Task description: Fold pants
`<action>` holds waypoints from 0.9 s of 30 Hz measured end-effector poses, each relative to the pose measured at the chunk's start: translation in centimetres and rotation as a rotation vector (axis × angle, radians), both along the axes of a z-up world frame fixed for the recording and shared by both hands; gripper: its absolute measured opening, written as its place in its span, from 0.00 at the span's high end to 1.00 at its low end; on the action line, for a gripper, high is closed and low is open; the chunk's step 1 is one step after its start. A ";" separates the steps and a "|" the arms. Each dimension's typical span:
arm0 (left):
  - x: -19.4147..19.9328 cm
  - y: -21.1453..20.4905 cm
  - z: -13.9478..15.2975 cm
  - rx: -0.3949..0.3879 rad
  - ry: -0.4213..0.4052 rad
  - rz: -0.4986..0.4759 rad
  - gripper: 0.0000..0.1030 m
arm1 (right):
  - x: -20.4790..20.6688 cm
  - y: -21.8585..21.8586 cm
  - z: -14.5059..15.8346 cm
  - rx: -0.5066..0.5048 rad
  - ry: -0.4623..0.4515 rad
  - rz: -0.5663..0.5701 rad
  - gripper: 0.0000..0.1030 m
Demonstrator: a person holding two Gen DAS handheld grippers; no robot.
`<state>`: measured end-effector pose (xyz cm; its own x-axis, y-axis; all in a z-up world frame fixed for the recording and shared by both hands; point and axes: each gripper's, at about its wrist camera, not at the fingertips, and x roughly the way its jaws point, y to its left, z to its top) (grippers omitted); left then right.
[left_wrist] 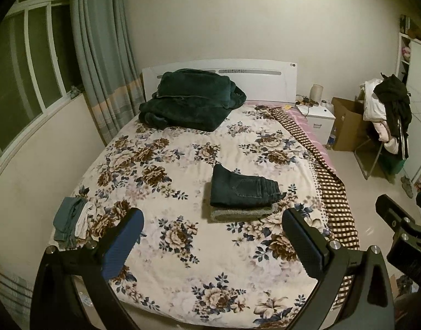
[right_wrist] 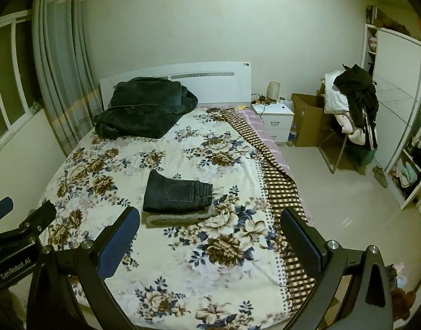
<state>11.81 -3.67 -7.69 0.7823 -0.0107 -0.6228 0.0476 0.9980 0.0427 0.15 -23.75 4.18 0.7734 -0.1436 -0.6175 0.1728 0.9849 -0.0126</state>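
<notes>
Dark folded jeans [left_wrist: 242, 189] lie on top of a folded grey garment [left_wrist: 239, 213] near the middle of the floral bed [left_wrist: 183, 261]; they also show in the right wrist view [right_wrist: 177, 192]. My left gripper [left_wrist: 213, 220] is open and empty, held above the foot of the bed, short of the stack. My right gripper [right_wrist: 210, 220] is open and empty, to the right of the left one, which shows at the left edge [right_wrist: 21, 225]. A small bundle of blue-grey and white cloth [left_wrist: 71, 221] lies at the bed's left edge.
A dark green blanket [left_wrist: 188, 99] is heaped by the white headboard [left_wrist: 254, 77]. A checkered cloth [left_wrist: 331, 189] hangs along the bed's right side. A nightstand [right_wrist: 276, 118], a cardboard box [right_wrist: 309, 118], a clothes-laden chair [right_wrist: 353, 110] and a wardrobe [right_wrist: 394, 110] stand at the right.
</notes>
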 end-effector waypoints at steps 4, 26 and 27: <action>-0.1 0.0 0.0 -0.001 -0.004 0.000 0.00 | -0.1 0.0 0.2 0.001 -0.002 0.006 0.00; -0.2 -0.2 0.5 -0.002 -0.030 0.024 0.00 | 0.8 0.4 0.0 0.019 0.009 0.036 0.00; -0.2 -0.2 0.5 -0.002 -0.030 0.024 0.00 | 0.9 0.5 -0.1 0.022 0.011 0.039 0.00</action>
<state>11.56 -3.89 -7.24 0.8010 0.0068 -0.5987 0.0226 0.9989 0.0415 1.02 -23.28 4.12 0.7712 -0.0997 -0.6287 0.1339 0.9910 0.0071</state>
